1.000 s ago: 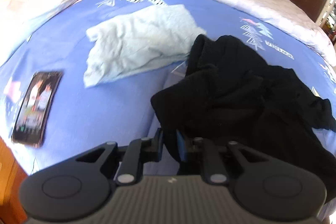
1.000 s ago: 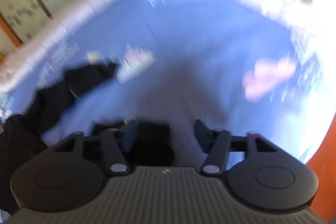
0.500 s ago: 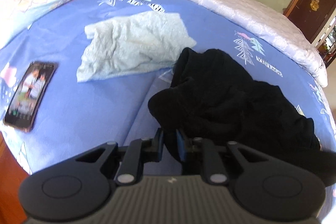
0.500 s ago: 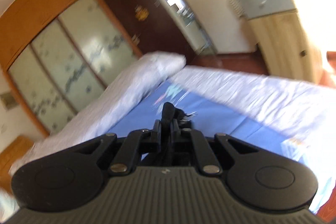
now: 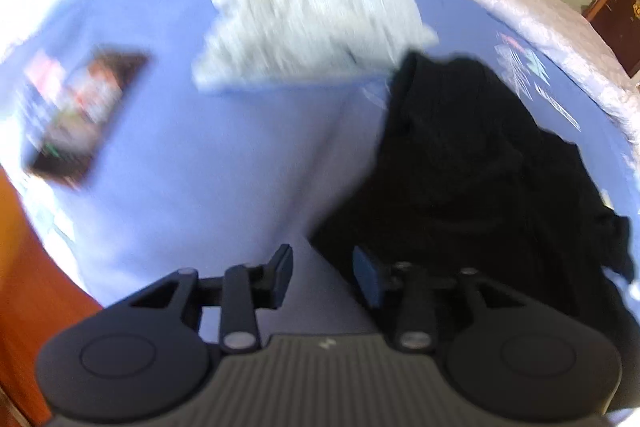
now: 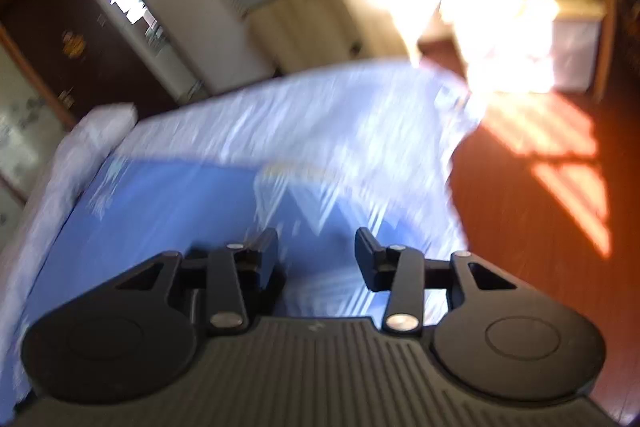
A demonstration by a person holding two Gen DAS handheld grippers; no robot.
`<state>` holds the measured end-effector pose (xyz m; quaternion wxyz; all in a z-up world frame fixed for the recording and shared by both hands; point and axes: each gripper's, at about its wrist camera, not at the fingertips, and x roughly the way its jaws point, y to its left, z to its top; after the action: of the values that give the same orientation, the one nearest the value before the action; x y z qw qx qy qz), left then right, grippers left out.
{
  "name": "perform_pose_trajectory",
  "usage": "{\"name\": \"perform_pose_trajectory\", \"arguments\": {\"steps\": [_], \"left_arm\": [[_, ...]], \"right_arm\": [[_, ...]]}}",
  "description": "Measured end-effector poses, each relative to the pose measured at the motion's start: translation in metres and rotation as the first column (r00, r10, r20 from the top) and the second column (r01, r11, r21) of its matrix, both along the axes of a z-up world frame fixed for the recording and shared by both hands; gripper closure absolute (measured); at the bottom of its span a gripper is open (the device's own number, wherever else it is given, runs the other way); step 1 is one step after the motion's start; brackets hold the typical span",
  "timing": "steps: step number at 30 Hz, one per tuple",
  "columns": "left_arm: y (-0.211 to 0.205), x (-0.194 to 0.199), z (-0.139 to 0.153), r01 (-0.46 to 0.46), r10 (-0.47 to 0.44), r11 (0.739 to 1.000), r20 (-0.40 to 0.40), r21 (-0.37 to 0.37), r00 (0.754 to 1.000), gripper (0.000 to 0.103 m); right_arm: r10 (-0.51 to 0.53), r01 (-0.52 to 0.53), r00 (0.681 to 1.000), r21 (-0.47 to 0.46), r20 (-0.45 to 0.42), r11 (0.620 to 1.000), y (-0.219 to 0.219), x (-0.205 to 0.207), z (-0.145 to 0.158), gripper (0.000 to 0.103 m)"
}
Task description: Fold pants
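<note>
both grippers released, black pants heaped on the bed

the left gripper [image 5: 322, 273] hangs over the blue sheet [image 5: 208, 179] with its 2 fingers spread and only bare sheet in the gap. the black pants [image 5: 472, 179] lie in a crumpled heap on the right half of the left wrist view, the nearest edge just beside the right finger [image 5: 366, 277]; the blur makes it hard to say whether cloth and finger touch. beyond the pants a pale blue cloth [image 5: 308, 31] lies rumpled on the sheet, its near corner meeting the top of the black heap. a phone [image 5: 86, 115] rests face up near the left edge of the bed, well apart from both. a white quilt [image 5: 516, 3] runs along the far side.

the right gripper [image 6: 316, 255] is also spread wide, holding nothing, above the blue sheet [image 6: 168, 211] near the foot of the bed. a white cover [image 6: 340, 115] drapes the bed end there, and a red-brown floor [image 6: 540, 227] with patches of sunlight lies to the right. the pants do not show in this view.
</note>
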<state>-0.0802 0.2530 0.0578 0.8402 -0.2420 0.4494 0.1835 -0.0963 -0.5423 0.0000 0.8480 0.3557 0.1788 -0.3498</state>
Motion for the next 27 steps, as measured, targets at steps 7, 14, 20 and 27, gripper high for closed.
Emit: {"name": "perform_pose_trajectory", "arguments": {"steps": [7,14,20,27], "left_arm": [[0.01,0.027,0.04,-0.005,-0.003,0.997,0.113,0.079,0.994,0.057],[-0.015,0.156,0.022,0.124,-0.138,0.984,0.109,0.127,0.984,0.024],[-0.01,0.238,-0.033,0.175,-0.179,0.977,0.017,0.12,0.984,0.012],[-0.016,0.265,-0.067,0.238,-0.238,0.971,-0.016,0.024,0.971,0.048]], "right_arm": [[0.301,-0.298,0.947,-0.043,0.109,0.954,0.055,0.067,0.049,0.057],[0.616,-0.624,0.781,0.107,0.103,0.774,0.14,0.183,0.009,0.057],[0.695,-0.677,0.719,0.221,-0.003,0.702,0.165,0.277,-0.035,0.057],[0.759,-0.731,0.643,0.215,-0.101,0.648,0.173,0.317,-0.047,0.048]]}}
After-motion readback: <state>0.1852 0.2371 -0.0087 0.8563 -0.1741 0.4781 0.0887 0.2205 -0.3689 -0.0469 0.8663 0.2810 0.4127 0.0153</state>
